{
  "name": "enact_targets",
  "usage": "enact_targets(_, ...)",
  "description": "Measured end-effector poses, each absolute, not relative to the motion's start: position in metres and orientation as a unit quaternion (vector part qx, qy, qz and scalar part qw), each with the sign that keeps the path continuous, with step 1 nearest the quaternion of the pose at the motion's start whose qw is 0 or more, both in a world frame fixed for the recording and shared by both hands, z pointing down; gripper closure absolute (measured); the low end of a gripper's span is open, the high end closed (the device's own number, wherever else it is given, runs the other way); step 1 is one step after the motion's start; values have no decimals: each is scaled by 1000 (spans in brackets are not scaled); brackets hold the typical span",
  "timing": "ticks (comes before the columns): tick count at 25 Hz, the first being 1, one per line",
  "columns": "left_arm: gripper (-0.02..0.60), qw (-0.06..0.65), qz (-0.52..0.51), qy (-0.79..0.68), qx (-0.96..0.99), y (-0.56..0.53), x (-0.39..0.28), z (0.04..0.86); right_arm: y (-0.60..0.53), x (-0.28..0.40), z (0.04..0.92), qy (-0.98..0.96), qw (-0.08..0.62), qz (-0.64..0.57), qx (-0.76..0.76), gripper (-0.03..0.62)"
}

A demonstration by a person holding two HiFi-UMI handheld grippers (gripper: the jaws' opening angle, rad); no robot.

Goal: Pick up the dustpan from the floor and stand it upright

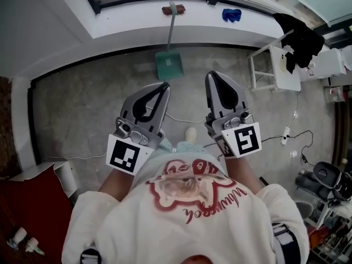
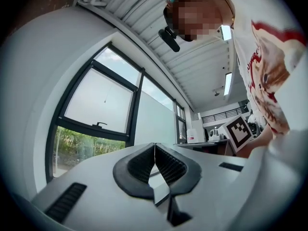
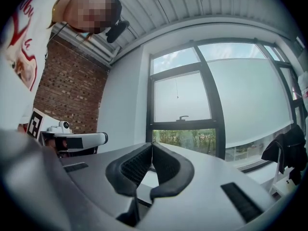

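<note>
Head view: dustpan upright, handle up

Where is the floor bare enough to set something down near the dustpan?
The floor is bare left of the dustpan, along the white wall, and just in front of the pan. The right side is crowded: white rack, black cloth, trailing cables.

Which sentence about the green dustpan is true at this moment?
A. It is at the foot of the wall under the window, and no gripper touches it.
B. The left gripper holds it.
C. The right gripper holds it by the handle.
A: the green dustpan is on the floor at the wall, well ahead of the left gripper and the right gripper, both shut and empty.
</note>
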State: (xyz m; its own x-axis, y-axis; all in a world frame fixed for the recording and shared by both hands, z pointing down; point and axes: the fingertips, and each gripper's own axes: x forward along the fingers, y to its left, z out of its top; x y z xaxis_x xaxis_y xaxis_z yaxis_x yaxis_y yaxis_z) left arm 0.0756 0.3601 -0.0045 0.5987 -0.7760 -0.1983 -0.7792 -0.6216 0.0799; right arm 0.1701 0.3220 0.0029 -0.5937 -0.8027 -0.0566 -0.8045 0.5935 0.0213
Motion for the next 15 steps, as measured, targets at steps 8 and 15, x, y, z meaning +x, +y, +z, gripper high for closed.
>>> enact_targets(8,563,27,108,452,-885,413,133,-14,376,208,-3,909,51,21,-413,569)
enact_targets(15,561,26,121,503,-856,479,203,-21,438,272,-7,925,34,27,-377,569)
